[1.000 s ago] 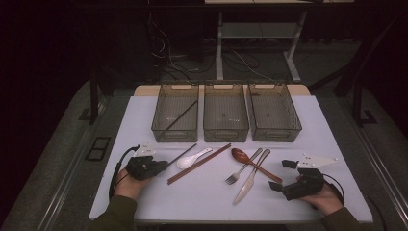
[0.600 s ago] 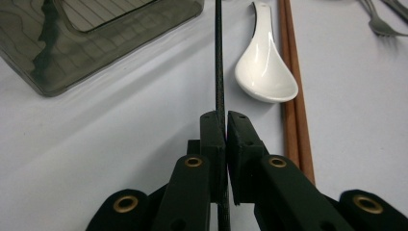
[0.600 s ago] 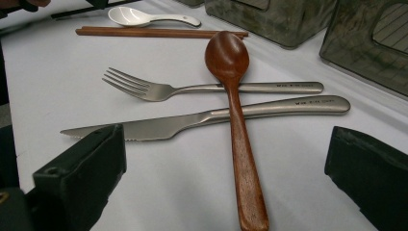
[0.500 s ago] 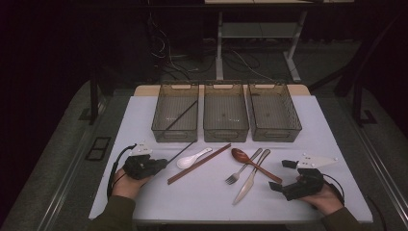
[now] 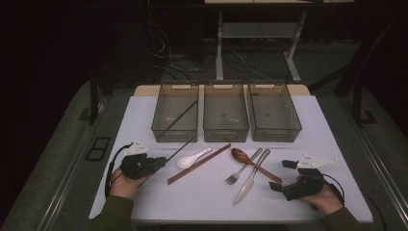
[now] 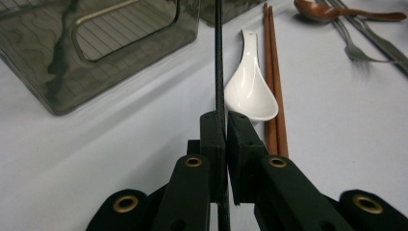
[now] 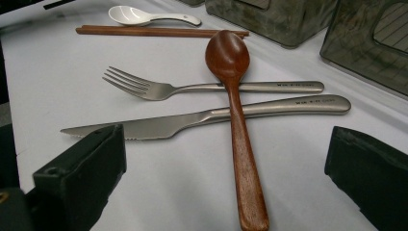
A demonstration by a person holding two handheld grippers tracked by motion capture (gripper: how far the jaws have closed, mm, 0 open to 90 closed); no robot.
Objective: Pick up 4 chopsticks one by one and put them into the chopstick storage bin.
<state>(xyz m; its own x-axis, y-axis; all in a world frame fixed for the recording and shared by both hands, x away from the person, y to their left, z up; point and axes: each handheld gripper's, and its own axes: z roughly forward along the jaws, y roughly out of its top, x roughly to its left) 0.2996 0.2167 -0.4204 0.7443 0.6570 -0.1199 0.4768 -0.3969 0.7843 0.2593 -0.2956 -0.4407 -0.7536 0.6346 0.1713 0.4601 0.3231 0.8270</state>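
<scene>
On the white tabletop [image 5: 144, 120], the left bin [image 5: 175, 113] stands ahead of the left tool [image 5: 161, 160], whose jaws are pressed together on a black chopstick [image 6: 219, 57]. The stick runs straight forward from the jaws toward that bin, just beside the white spoon [image 6: 250, 82]. The right tool [image 5: 281, 175], jaws spread, rests near the wooden spoon [image 7: 235, 120].

1. Worktop [image 5: 332, 125]: white, rectangular, with a pale wooden strip along its far edge.
2. Floor [image 5: 53, 159]: grey, with a metal rail [image 5: 62, 192] beside the worktop's left side.
3. Rear: a white-legged table frame [image 5: 260, 43] stands over loose cables [image 5: 240, 60].
4. Lighting: dim; the surroundings are dark.
</scene>
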